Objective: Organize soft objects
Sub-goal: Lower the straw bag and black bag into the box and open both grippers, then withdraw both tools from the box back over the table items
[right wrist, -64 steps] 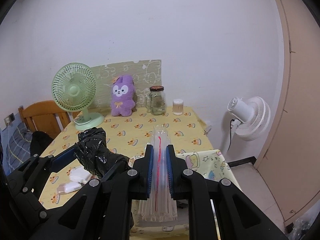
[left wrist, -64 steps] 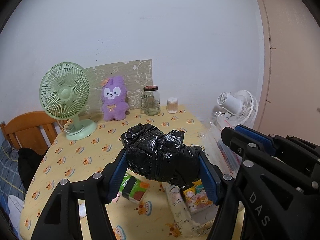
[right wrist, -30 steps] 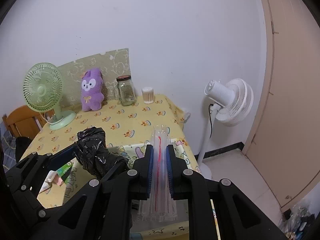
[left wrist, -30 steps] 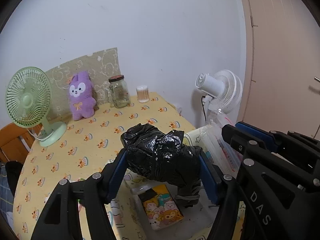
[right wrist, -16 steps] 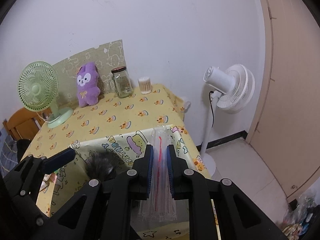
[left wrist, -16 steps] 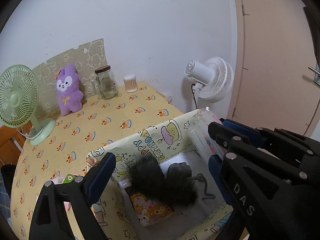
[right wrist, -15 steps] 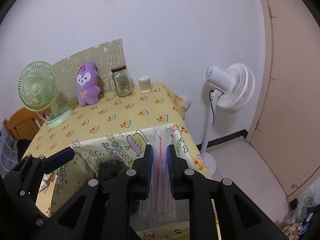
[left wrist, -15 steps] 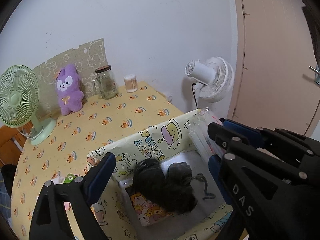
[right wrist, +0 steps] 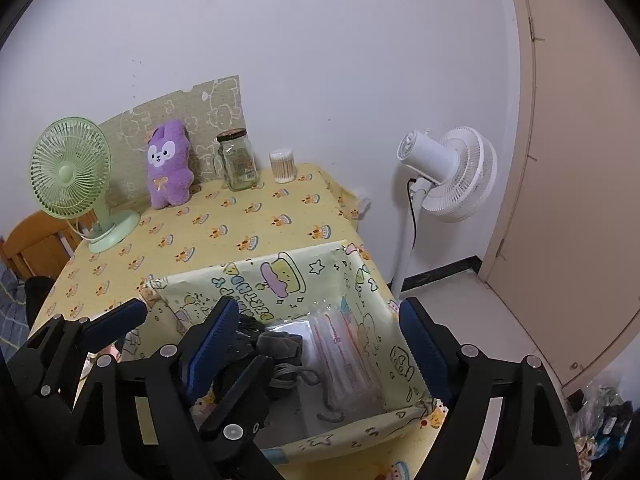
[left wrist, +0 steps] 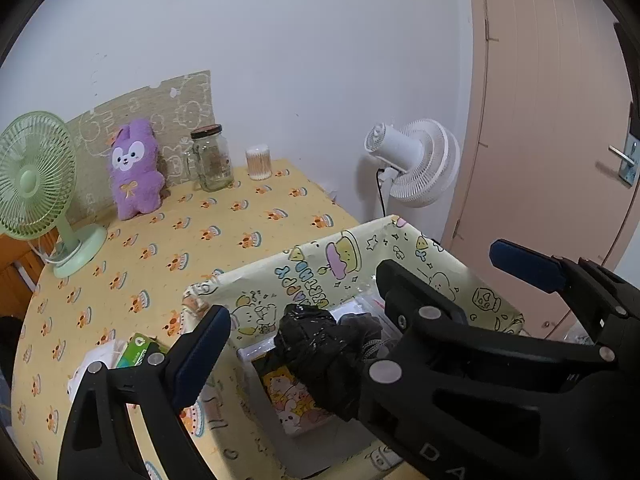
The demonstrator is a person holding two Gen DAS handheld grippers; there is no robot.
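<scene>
Since both tongs opened, black bag point(left wrist: 316, 344), clear pack point(right wrist: 344, 356) inside bin point(right wrist: 256, 280).

Place: a home room is showing here, likely a bedroom.
Evidence: a purple plush rabbit point(right wrist: 167, 164) is sitting on a cake-print tablecloth point(right wrist: 248, 224); a white pedestal fan point(right wrist: 448, 176) is standing by a door point(left wrist: 560, 120).

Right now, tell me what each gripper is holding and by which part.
Nothing. Both have just opened: the black bag and the clear packet lie loose in the box.
</scene>
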